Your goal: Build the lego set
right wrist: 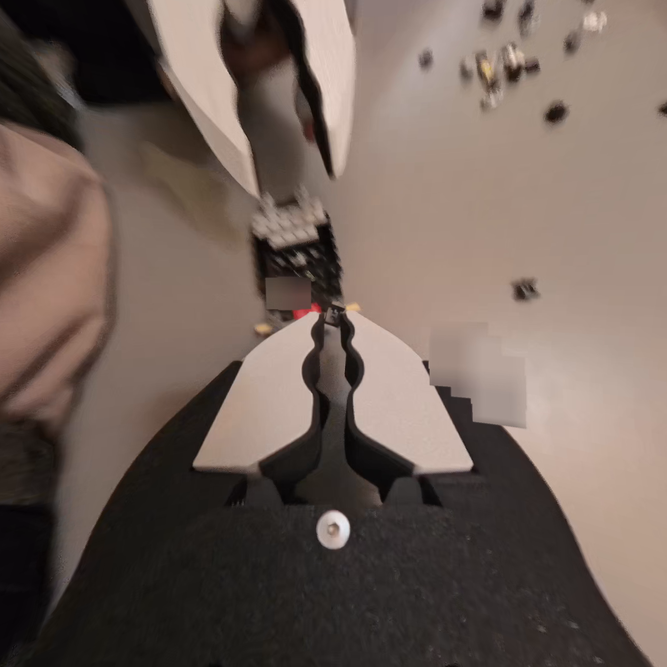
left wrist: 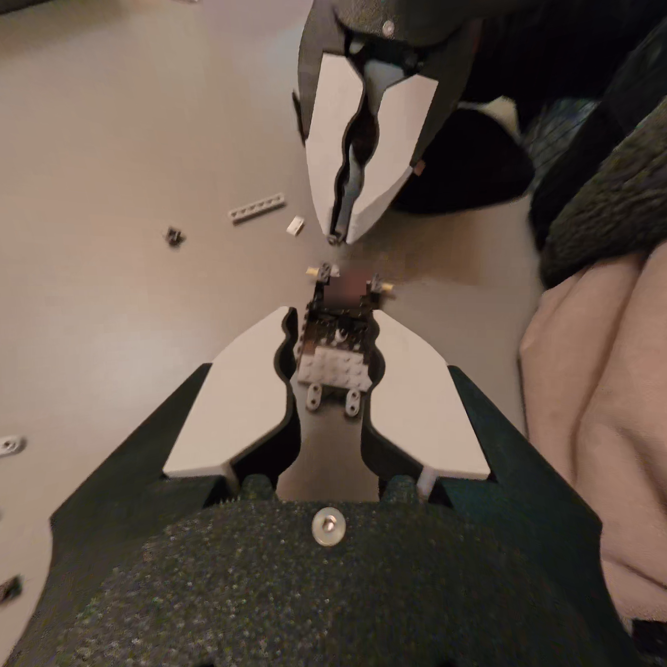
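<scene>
My left gripper [left wrist: 334,319] is shut on a part-built lego model [left wrist: 335,346], black with a light grey studded plate at its near end and tan pins at its far corners. The model also shows in the right wrist view [right wrist: 296,249], blurred, with a red piece [right wrist: 306,311] at its near end. My right gripper [right wrist: 332,314] is shut on a small black lego piece [right wrist: 332,317] at its tips, just short of the model's end. In the left wrist view the right gripper [left wrist: 337,238] points down at the model's far end, a small gap away.
Loose pieces lie on the pale table [left wrist: 108,144]: a long grey holed beam [left wrist: 256,213], a small white brick [left wrist: 295,226], a black piece [left wrist: 174,236]. Several scattered dark pieces [right wrist: 505,68] lie far right. A person's beige-clothed leg [left wrist: 595,415] is on the right. The left gripper's tips are roughly 7 cm from the right gripper's. To reach the small white brick [left wrist: 295,226] in a straight line is about 5 cm for my right fingers, about 11 cm for my left.
</scene>
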`<state>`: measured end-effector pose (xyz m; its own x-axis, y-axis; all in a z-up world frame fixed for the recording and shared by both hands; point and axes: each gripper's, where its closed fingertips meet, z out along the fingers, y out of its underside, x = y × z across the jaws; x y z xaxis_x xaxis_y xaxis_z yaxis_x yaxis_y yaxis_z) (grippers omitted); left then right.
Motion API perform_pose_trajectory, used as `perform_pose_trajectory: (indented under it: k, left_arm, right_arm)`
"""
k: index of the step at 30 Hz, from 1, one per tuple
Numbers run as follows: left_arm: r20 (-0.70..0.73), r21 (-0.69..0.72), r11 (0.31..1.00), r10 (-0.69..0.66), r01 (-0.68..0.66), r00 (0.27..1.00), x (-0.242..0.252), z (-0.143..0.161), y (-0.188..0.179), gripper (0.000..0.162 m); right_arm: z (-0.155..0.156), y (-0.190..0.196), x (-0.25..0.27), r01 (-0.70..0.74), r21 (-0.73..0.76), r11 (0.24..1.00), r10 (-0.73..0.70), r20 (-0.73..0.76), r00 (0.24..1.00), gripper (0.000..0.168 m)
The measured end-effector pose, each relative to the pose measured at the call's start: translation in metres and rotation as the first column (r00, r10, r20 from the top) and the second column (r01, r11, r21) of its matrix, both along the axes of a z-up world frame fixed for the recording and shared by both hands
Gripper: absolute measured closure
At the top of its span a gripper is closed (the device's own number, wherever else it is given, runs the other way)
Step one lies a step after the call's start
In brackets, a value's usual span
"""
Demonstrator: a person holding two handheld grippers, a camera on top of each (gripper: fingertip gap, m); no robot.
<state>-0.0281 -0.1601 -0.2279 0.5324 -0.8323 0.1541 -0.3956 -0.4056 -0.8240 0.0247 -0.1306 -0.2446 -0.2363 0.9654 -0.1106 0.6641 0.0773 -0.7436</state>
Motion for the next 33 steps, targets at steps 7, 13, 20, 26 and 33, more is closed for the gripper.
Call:
perform_pose_trajectory:
  k: [7,13,20,26,33]
  left_arm:
    - [0.118,0.273,0.957,-0.133,0.096,0.984,0.03,0.052,-0.002,0.13]
    - [0.149,0.433,0.897,-0.169,0.089,0.974,0.042,0.085,-0.001,0.14]
    - [0.084,0.506,0.854,-0.19,0.122,0.978,0.047,0.092,-0.004,0.151]
    - [0.05,0.514,0.85,-0.161,0.113,0.986,0.045,0.088,-0.001,0.153]
    - [0.008,0.611,0.792,-0.038,0.025,0.999,0.038,0.093,0.01,0.144]
  right_arm:
    - [0.092,-0.027,-0.011,-0.227,-0.653,0.722,-0.091,-0.415,0.905,0.161]
    - [0.112,-0.038,-0.012,-0.359,-0.738,0.572,-0.109,-0.503,0.857,0.161]
    - [0.118,-0.042,-0.01,-0.418,-0.765,0.49,-0.093,-0.523,0.847,0.161]
    - [0.113,-0.038,-0.011,-0.406,-0.794,0.452,-0.119,-0.505,0.855,0.161]
    - [0.117,-0.021,-0.019,-0.35,-0.872,0.344,-0.269,-0.448,0.853,0.161]
